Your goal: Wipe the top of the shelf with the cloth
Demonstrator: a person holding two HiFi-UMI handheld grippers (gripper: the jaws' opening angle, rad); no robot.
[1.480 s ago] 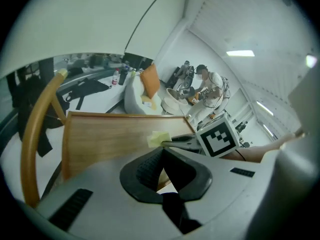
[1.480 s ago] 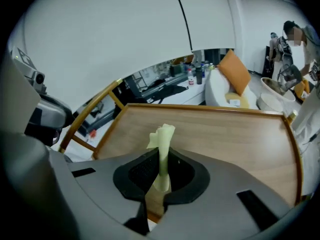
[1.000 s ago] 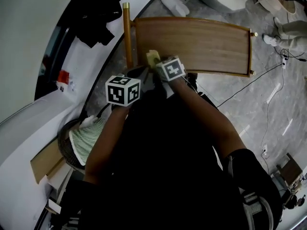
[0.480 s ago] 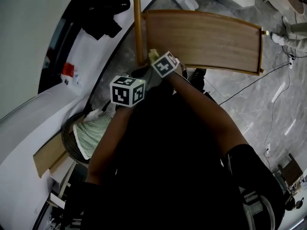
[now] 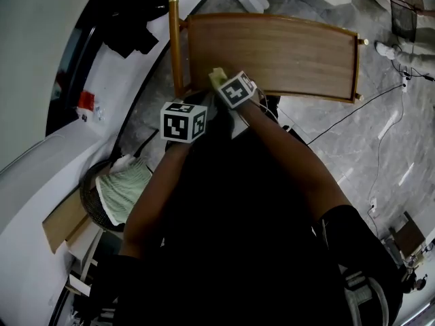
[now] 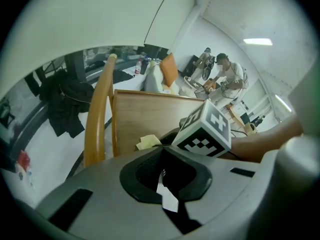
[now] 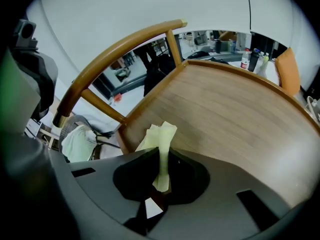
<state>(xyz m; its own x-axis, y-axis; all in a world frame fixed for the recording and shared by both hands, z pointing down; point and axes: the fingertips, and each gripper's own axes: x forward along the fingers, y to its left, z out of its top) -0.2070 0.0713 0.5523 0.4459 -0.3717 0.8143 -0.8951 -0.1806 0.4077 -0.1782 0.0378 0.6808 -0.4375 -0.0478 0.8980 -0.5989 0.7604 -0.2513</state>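
Since half a second ago the cloth (image 5: pixel 217 78) has slid rightward along the near edge of the shelf top (image 5: pixel 292 53), away from the upright wooden rail (image 5: pixel 175 46) at the shelf's left end; the left tool (image 6: pixel 162 178) has shifted the same way with it.

Now the right tool (image 7: pixel 160 178) is clenched on the pale yellow cloth. In the right gripper view the fabric stands as a narrow fold between the jaws, and its loose end fans out onto the wood just ahead of them. In the head view the cloth lies on the near left part of the shelf top, a little above centre frame and close to the rail without touching it.

The left tool sits just left of and below the right one. Its jaws are pressed together with nothing between them, and it is off the shelf top.

At the lower left of the head view a dark wire basket (image 5: pixel 87 199) stands on the floor (image 5: pixel 340 155) with a green-and-white striped towel (image 5: pixel 122 192) bunched inside, its edge spilling over the rim. The same basket and towel show at the left of the right gripper view, below the rail. At the upper right corner stands a dark mesh bin (image 5: pixel 403 15); its contents cannot be made out. A black garment (image 5: pixel 132 19) lies at the upper left.
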